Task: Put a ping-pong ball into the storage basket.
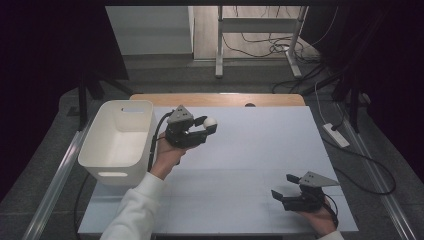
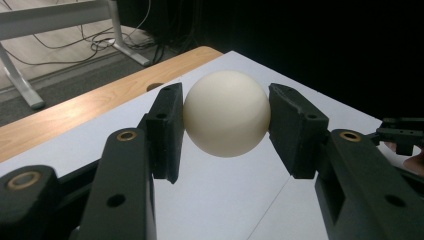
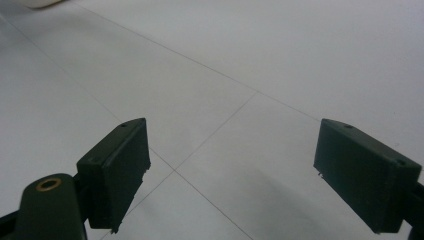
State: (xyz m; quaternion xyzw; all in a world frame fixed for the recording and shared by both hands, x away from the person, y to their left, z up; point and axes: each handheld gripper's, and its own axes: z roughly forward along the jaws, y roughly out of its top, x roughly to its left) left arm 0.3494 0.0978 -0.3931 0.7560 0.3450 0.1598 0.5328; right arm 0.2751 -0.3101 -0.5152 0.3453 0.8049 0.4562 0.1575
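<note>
White ball, unmarked, is clamped in the left tool.

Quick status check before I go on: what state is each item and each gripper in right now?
White ball: clamped between the left gripper's two pads, lifted clear of the table.
Left gripper: shut on the white ball, held above the table beside the bin.
Right gripper: open, nothing between its jaws, low over the table's near right part.
White bin: upright at the table's left edge; nothing seen inside.
</note>
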